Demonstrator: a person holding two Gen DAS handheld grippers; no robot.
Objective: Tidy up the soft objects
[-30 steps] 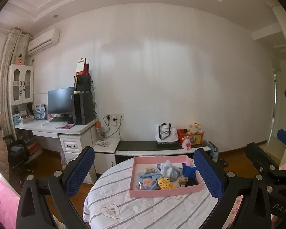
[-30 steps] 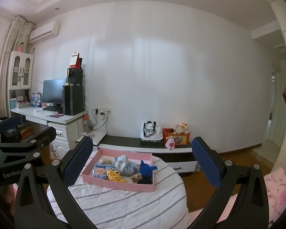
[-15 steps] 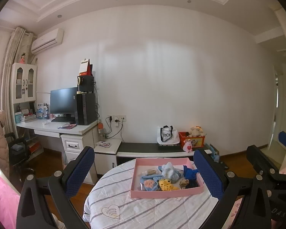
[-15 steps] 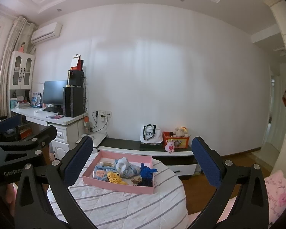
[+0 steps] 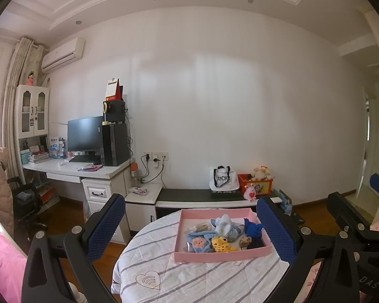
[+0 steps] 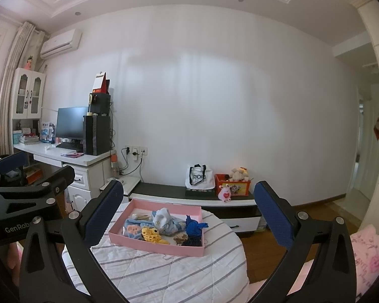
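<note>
Both grippers, left (image 5: 190, 223) and right (image 6: 187, 214), hung with fingers spread wide, empty, above the pink tray (image 6: 149, 245) of soft toys (image 6: 164, 223).

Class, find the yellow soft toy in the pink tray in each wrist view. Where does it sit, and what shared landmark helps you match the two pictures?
Left wrist: yellow soft toy, lower centre-right, near the pink tray's front wall.
Right wrist: yellow soft toy, lower centre-left, near the pink tray's front wall.
Shared landmark: white tote bag behind.
</note>
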